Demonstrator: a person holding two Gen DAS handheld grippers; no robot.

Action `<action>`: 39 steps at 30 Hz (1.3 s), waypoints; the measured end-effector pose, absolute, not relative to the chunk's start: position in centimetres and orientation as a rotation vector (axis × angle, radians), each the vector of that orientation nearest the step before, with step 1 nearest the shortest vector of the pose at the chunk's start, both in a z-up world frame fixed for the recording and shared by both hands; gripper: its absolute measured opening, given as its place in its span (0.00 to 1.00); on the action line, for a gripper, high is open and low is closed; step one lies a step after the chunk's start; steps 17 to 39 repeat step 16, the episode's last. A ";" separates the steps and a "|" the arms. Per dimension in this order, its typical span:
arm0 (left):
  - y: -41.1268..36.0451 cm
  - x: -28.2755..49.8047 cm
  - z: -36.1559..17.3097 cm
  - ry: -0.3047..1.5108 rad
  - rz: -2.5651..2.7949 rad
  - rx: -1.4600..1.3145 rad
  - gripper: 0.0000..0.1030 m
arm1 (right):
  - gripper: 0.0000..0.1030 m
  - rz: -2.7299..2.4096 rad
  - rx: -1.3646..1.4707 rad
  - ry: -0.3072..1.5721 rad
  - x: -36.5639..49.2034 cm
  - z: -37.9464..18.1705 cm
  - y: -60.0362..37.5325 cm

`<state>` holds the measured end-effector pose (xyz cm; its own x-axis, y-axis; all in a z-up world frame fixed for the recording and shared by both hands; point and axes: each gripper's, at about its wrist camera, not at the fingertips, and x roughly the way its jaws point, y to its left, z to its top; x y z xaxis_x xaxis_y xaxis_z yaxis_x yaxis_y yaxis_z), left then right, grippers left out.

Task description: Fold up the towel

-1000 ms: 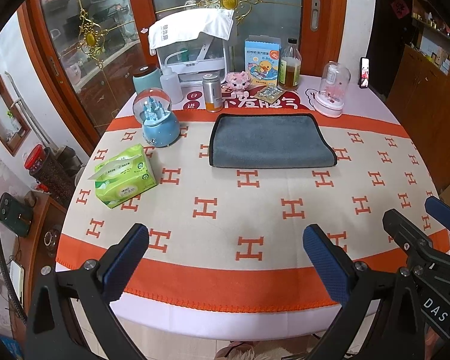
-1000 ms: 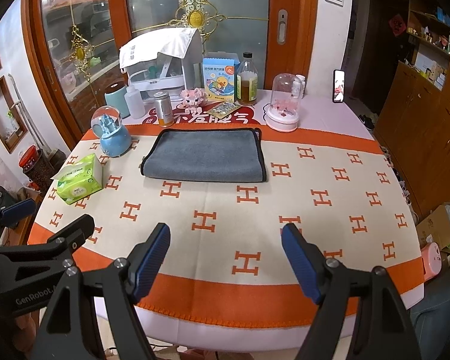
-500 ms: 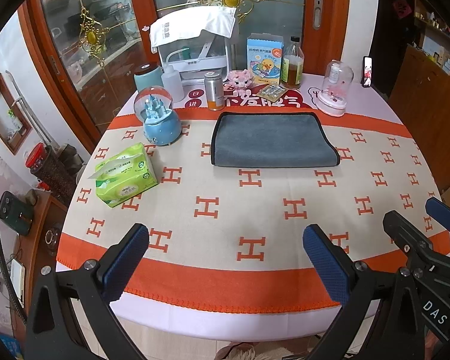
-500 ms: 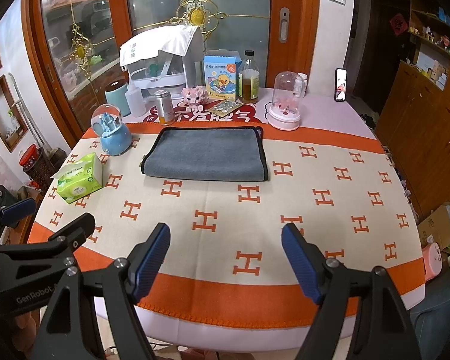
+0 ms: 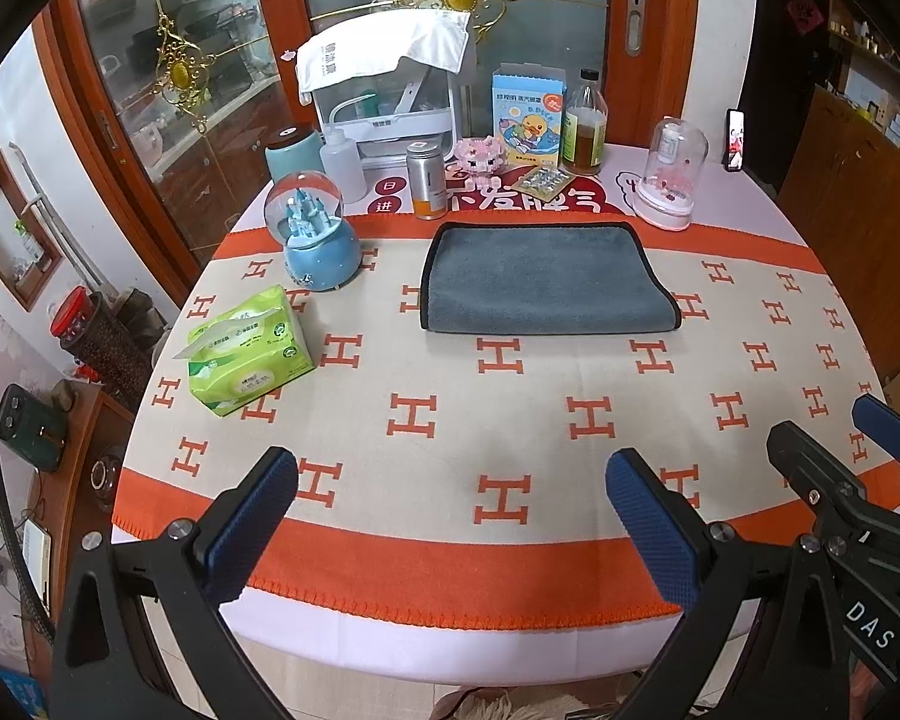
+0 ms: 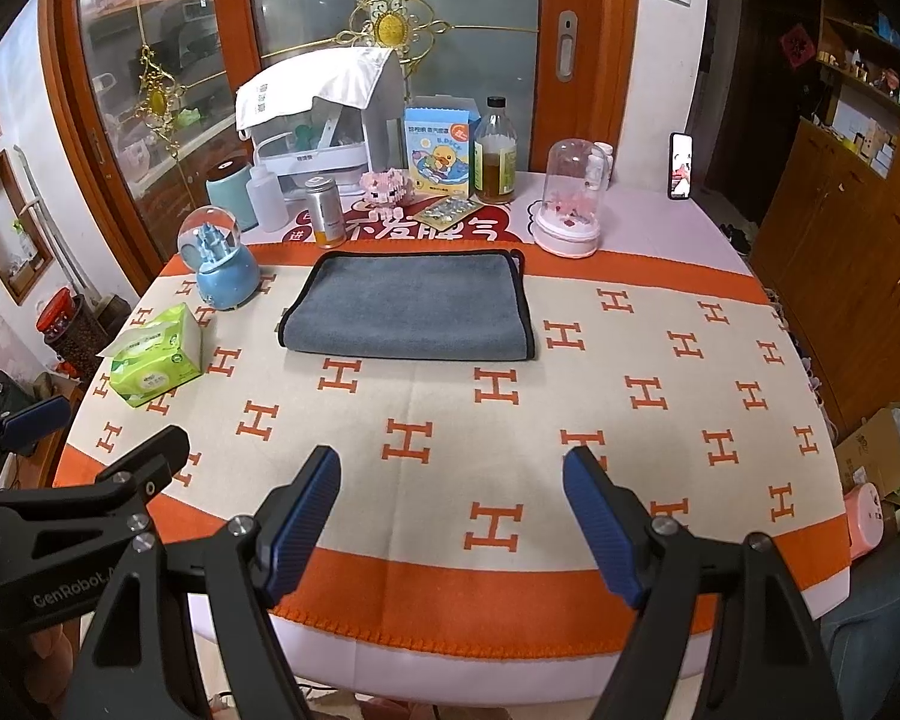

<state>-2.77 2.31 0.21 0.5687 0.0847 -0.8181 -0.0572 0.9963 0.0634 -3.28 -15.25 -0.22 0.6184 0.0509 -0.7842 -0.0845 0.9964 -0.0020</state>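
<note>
Seen from the left wrist, the left claw (image 5: 450, 510) is hovering over the near orange border of the bench (image 5: 510, 420), its two blue-padded fingers (image 5: 252, 522) spread wide and gripping nothing. A grey towel (image 5: 543, 282), already folded into a flat rectangle with a dark trim, is lying on the far half of the patterned cloth, well apart from the claw. To its left a blue snow globe (image 5: 318, 234) is standing, and nearer on that side a green tissue pack (image 5: 246, 348) is lying. A metal can (image 5: 429, 180) is standing just beyond the towel's far left corner, and a pink-based glass dome (image 5: 672, 174) is sitting at the far right. The right claw's black frame is showing at the lower right edge.

From the right wrist, the right claw (image 6: 453, 516) is likewise hanging open above the near edge of the bench (image 6: 630, 420), fingers (image 6: 600, 528) wide apart and empty. The towel (image 6: 411, 309) is resting far and slightly left of centre, with the snow globe (image 6: 219, 261) and tissue pack (image 6: 153, 357) further left and the glass dome (image 6: 570, 198) beyond its far right corner. The left claw's frame is filling the lower left.
</note>
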 end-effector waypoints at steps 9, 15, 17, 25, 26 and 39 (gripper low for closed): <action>2.3 -2.7 0.0 0.967 0.084 0.032 0.99 | 0.75 0.078 -0.040 0.904 -3.3 -0.2 -15.2; 2.4 -2.6 -0.2 0.974 0.081 0.033 0.99 | 0.75 0.073 -0.038 0.915 -2.9 -0.9 -15.1; 2.6 -2.6 -0.4 0.976 0.080 0.034 0.99 | 0.75 0.073 -0.038 0.917 -2.8 -0.9 -15.1; 2.6 -2.6 -0.4 0.976 0.080 0.034 0.99 | 0.75 0.073 -0.038 0.917 -2.8 -0.9 -15.1; 2.6 -2.6 -0.4 0.976 0.080 0.034 0.99 | 0.75 0.073 -0.038 0.917 -2.8 -0.9 -15.1; 2.6 -2.6 -0.4 0.976 0.080 0.034 0.99 | 0.75 0.073 -0.038 0.917 -2.8 -0.9 -15.1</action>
